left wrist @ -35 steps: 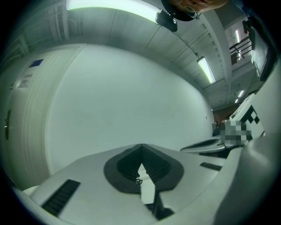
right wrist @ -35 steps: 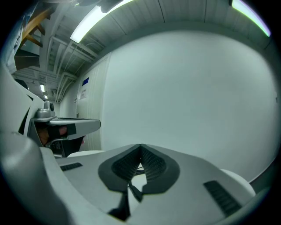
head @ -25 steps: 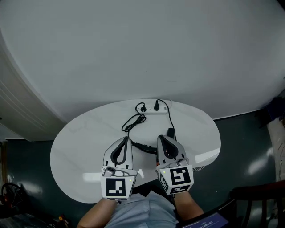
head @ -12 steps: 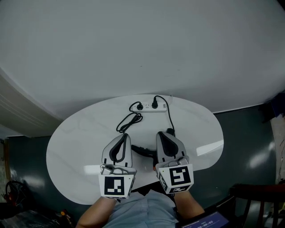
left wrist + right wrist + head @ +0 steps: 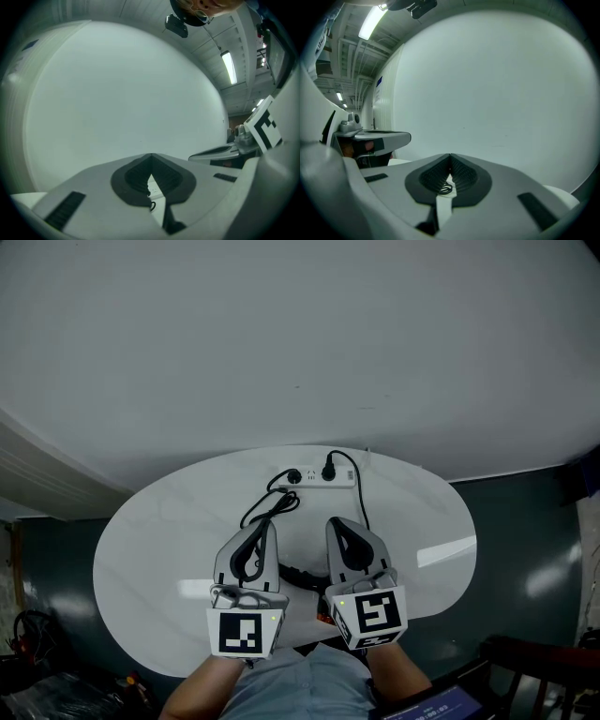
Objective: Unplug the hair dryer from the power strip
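Jaws on the left gripper [image 5: 267, 525] and the right gripper [image 5: 334, 521] are shut tight, pad against pad, and nothing is held in either one. The power strip [image 5: 319, 476] is found straight ahead of both tips, close to the far edge of the table [image 5: 159, 559], with a bare stretch of table left between. Its long side is laid from left to right, along that far edge. Two black plugs are pushed into it, the left plug [image 5: 295, 476] and the right plug [image 5: 329, 468]. The right gripper is lined up more with the right plug and the left gripper more with the left plug, and both are about as near. A black cord [image 5: 272, 507] is looped on the table between the left gripper's tip and the strip. A dark shape, taken to be the hair dryer [image 5: 300, 575], is seen low between the two grippers. Which plug belongs to it cannot be told for sure. The jaws will likely have to be opened before a plug can be pinched and pulled. The table is white, smooth and oval. A plain white wall [image 5: 300, 334] is seen behind it and a dark floor [image 5: 525, 521] around it.
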`<state>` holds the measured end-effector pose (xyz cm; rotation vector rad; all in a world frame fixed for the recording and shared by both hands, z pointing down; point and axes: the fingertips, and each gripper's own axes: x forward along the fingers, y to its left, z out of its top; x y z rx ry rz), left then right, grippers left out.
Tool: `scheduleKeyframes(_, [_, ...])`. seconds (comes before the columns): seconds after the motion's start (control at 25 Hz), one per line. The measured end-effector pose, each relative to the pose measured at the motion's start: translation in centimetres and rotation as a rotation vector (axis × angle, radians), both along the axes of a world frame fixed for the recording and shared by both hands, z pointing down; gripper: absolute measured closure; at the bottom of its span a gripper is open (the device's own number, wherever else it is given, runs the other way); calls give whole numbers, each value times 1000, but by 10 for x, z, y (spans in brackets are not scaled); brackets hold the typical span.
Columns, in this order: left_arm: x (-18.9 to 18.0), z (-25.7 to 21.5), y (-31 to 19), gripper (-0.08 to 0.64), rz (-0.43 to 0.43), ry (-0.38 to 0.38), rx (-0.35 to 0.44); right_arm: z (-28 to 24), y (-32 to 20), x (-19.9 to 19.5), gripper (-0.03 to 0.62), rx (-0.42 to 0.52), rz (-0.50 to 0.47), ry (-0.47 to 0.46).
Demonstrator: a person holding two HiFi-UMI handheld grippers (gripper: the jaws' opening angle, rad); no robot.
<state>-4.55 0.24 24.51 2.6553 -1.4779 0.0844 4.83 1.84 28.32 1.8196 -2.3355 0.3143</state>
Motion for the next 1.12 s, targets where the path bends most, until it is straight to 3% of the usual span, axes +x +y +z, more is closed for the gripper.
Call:
scheduleKeyframes(0.4, [1, 19, -36, 561, -26, -54, -30, 15, -38, 13, 591, -31, -30, -5])
scheduleKeyframes(0.76, [-5, 46, -60, 561, 44, -129, -52, 32, -70, 10, 591, -61, -49, -22])
scheduleKeyframes(1.12, [-12, 73, -83, 561, 62, -113, -116, 55, -92, 10, 591, -105, -45, -24])
